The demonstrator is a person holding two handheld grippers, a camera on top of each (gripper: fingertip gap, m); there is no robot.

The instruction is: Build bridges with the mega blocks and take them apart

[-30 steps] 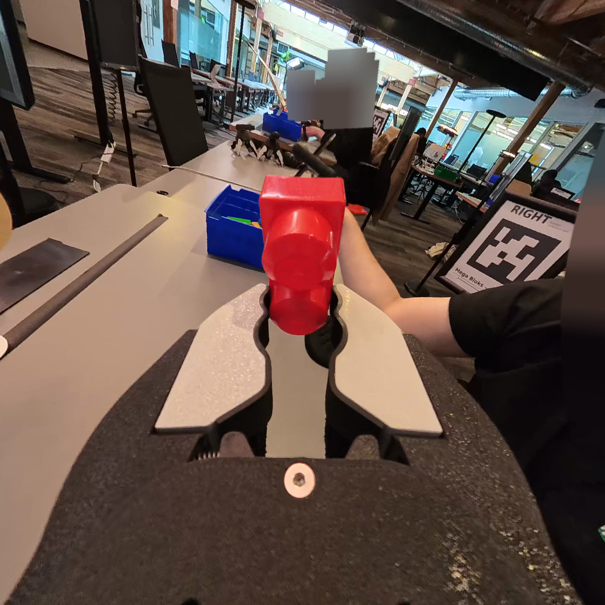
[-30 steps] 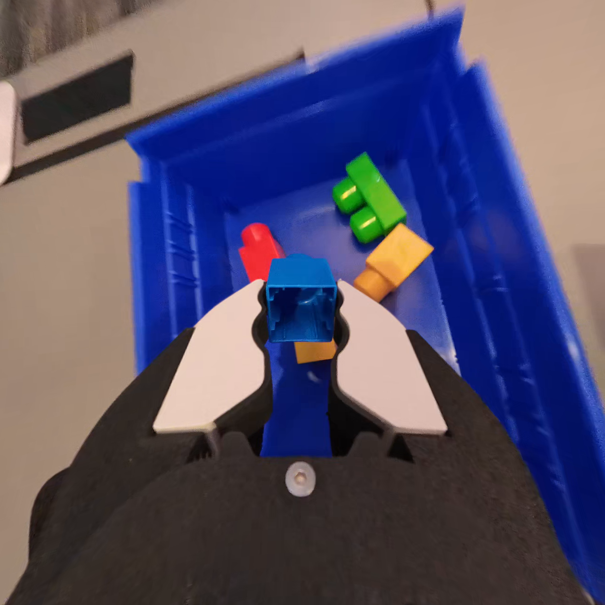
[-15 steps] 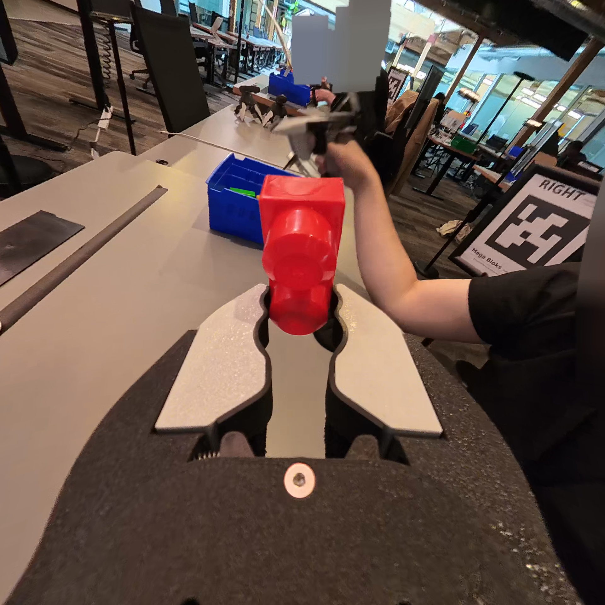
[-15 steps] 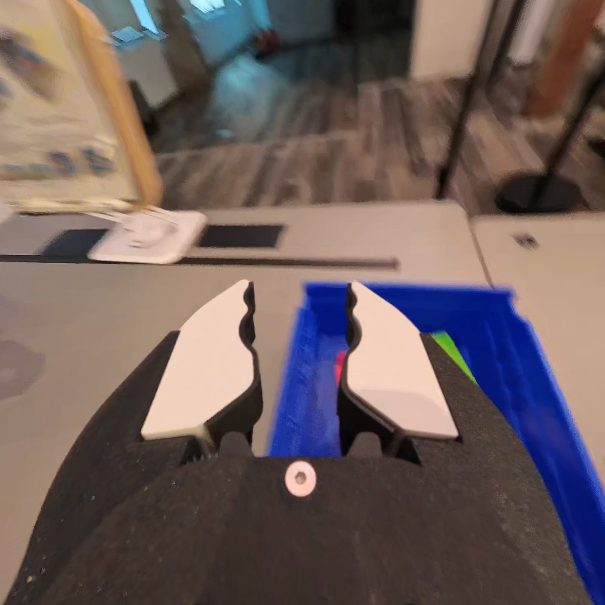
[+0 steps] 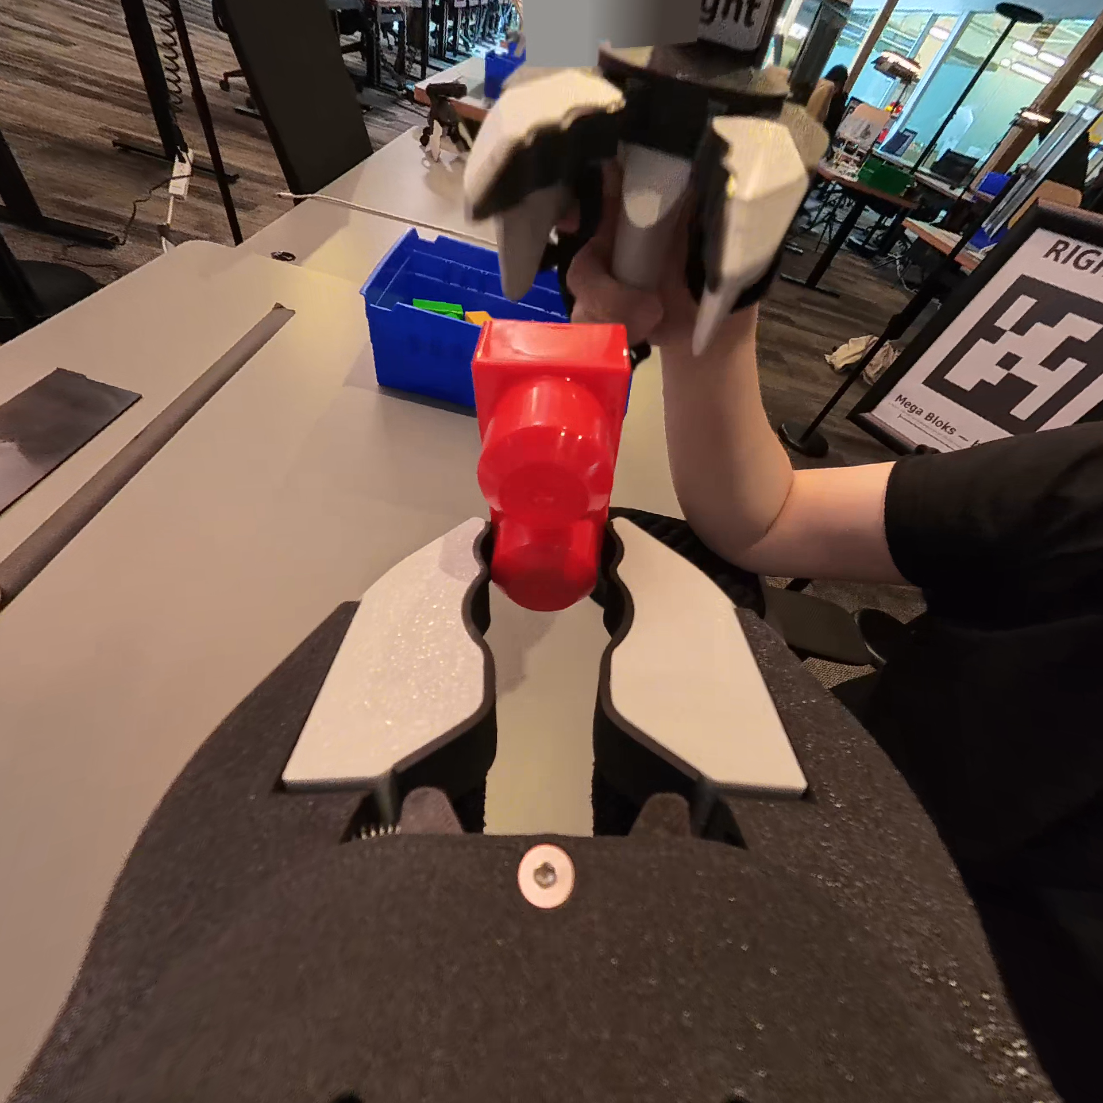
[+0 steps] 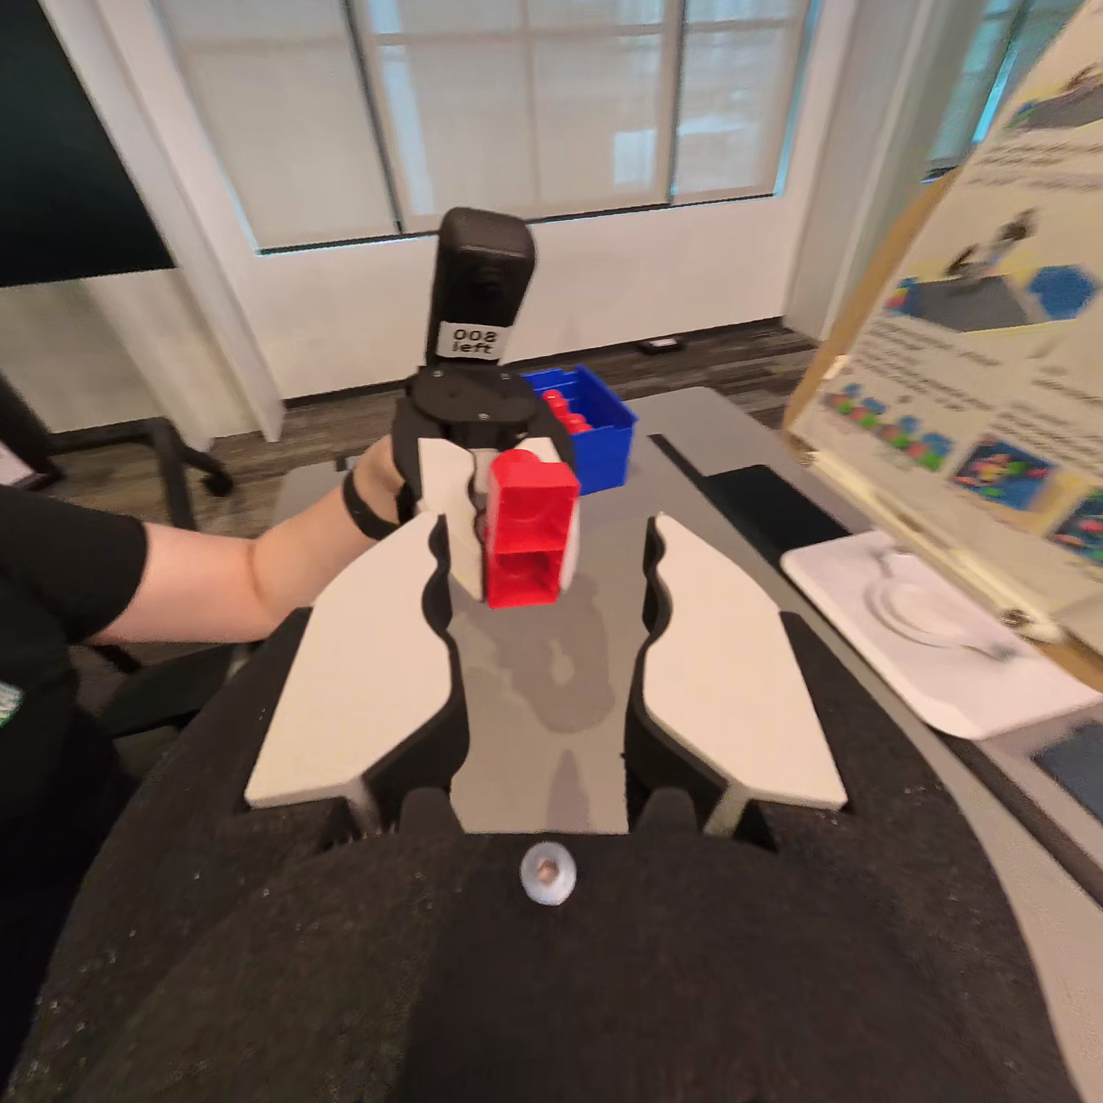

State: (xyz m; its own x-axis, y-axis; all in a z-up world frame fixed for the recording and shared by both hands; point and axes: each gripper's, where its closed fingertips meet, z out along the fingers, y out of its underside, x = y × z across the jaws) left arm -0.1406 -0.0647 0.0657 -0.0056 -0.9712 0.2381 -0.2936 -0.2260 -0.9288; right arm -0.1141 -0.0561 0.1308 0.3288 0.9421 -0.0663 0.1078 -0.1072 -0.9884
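Note:
My left gripper [image 5: 548, 531] is shut on a red two-stud mega block [image 5: 549, 418] and holds it above the grey table [image 5: 209, 537], studs toward the camera. The right wrist view shows that block [image 6: 528, 537] hollow side on, between the left gripper's fingers [image 6: 447, 507]. My right gripper [image 6: 546, 525] is open and empty, facing the red block from a short way off. It also shows in the left wrist view [image 5: 609, 310], raised above and behind the block. A blue bin [image 5: 418, 340] behind holds green and orange blocks.
A second blue bin [image 6: 603, 453] with red blocks stands behind the left gripper. A white tray [image 6: 931, 644] and a poster board [image 6: 985, 358] stand at the right. A dark strip [image 5: 137, 453] runs along the table. A sign on a stand [image 5: 1014, 370] is beside the table. My hands' fingertips stand some 8 cm from each other.
My right gripper let go of a blue block over the bin, opened, and swung up to face the left gripper. The left gripper still holds the red block.

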